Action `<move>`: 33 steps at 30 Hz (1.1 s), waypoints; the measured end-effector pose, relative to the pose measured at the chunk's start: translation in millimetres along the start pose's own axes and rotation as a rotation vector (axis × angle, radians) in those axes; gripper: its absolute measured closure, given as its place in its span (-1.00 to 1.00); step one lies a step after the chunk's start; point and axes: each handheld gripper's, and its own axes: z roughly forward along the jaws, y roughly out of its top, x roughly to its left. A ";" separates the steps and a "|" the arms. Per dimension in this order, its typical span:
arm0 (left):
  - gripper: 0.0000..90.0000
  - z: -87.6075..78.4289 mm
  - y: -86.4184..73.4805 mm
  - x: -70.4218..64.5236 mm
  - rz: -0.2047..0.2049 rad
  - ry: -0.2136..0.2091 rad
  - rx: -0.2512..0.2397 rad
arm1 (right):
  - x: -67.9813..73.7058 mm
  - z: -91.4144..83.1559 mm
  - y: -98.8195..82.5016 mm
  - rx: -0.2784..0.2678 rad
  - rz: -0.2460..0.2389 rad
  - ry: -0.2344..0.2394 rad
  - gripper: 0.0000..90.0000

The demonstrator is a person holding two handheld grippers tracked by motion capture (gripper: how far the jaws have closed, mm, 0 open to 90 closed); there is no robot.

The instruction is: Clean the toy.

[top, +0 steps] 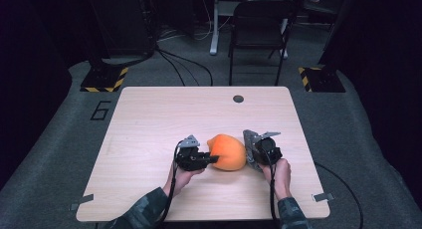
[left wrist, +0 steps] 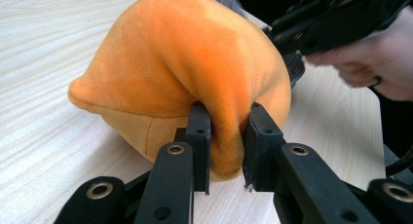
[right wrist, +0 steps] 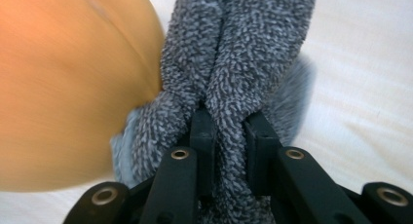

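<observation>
An orange plush toy lies on the light wooden tabletop, toward the near edge and a little right of centre, between the 2 grippers. In the high view the left gripper comes in from the toy's left side, and the right gripper sits just beside its right side, each carried by a hand reaching in from the bottom edge.

In the left gripper view, the left gripper is clamped on a fold of the orange plush toy: a pinched ridge of orange fabric stands between the 2 black jaws, which press on it from both sides. The rest of the toy bulges away above and to the left of the jaws, its lower edge resting on the tabletop. Farther off, at the upper right, the other hand holds the other gripper beyond the toy.

In the right gripper view, the right gripper is closed on a grey fuzzy fabric, a terry-like strip that runs up between the jaws and rises above them. The orange plush toy lies to the left of that strip, touching it, blurred in this view. Whether the grey fabric is part of the toy cannot be told.
</observation>
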 end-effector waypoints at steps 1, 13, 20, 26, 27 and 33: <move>0.67 -0.2 -0.1 -0.1 -0.003 0.000 -0.001 | -0.5 2.9 -1.3 0.019 0.009 -0.003 0.72; 0.67 0.2 0.4 -0.5 0.003 0.004 -0.004 | 27.0 -81.9 29.3 -0.251 -0.056 0.119 0.72; 0.67 0.2 0.2 -1.0 0.014 0.006 0.000 | 74.6 -85.5 36.0 -0.271 -0.157 0.203 0.72; 0.67 1.0 -0.1 -1.1 0.004 0.004 0.002 | 67.0 -63.2 30.5 -0.209 -0.138 0.149 0.71; 0.67 1.1 -0.1 -1.1 0.005 0.004 0.002 | 63.1 -62.5 29.8 -0.206 -0.143 0.135 0.71; 0.67 1.3 -0.4 -1.3 0.003 0.004 0.003 | 42.5 -51.1 23.5 -0.170 -0.095 0.109 0.71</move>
